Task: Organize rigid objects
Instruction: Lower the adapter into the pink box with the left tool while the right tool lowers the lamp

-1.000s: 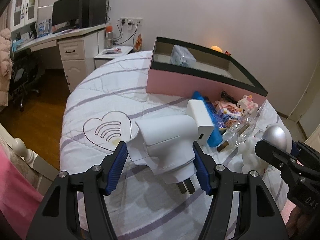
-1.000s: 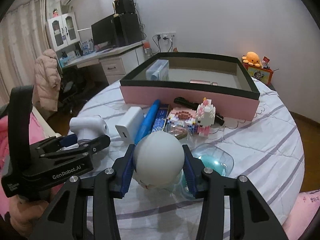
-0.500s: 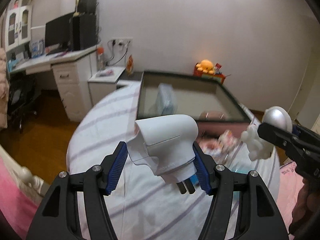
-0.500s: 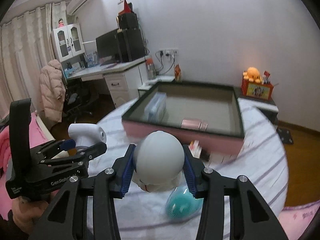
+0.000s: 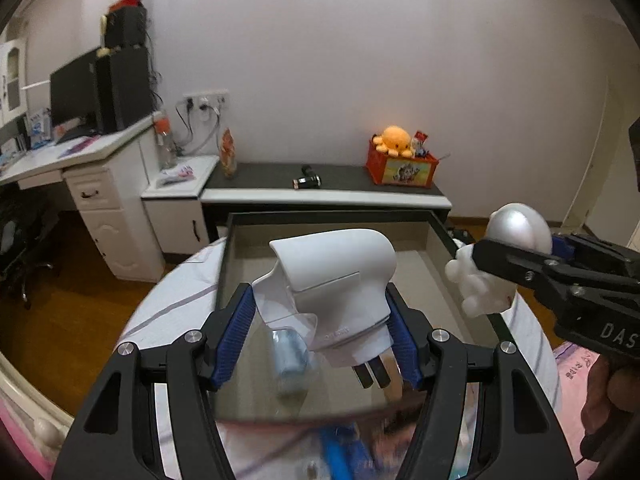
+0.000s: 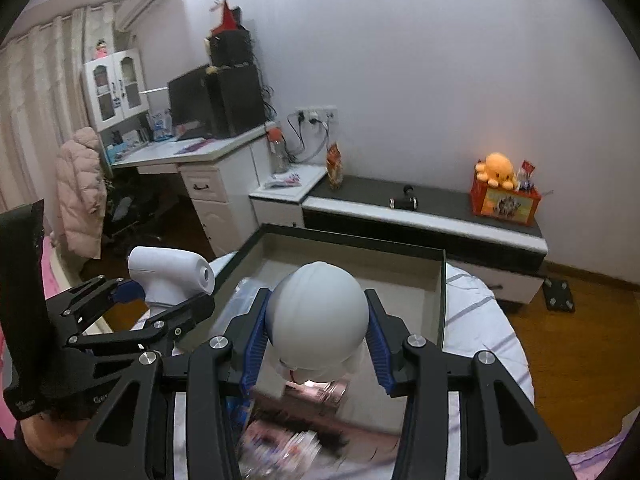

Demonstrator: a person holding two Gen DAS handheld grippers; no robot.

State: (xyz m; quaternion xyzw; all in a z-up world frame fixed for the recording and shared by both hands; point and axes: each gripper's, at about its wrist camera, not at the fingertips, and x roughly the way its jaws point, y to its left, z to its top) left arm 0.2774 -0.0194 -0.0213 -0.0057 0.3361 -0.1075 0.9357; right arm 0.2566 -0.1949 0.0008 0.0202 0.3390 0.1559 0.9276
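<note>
My left gripper is shut on a white plug adapter with metal prongs, held above the dark-rimmed storage box. It also shows in the right wrist view. My right gripper is shut on a white round-headed figurine, also held over the box; the figurine shows at the right of the left wrist view. A clear blue packet and a pink item lie inside the box.
The box sits on a striped white bedcover. Blurred toys and a blue item lie in front of the box. Behind are a low cabinet with an orange plush box and a white desk.
Both grippers have lifted and moved forward with their objects, from above the bedcover clutter to over the box. The views now look down into the box from closer.
</note>
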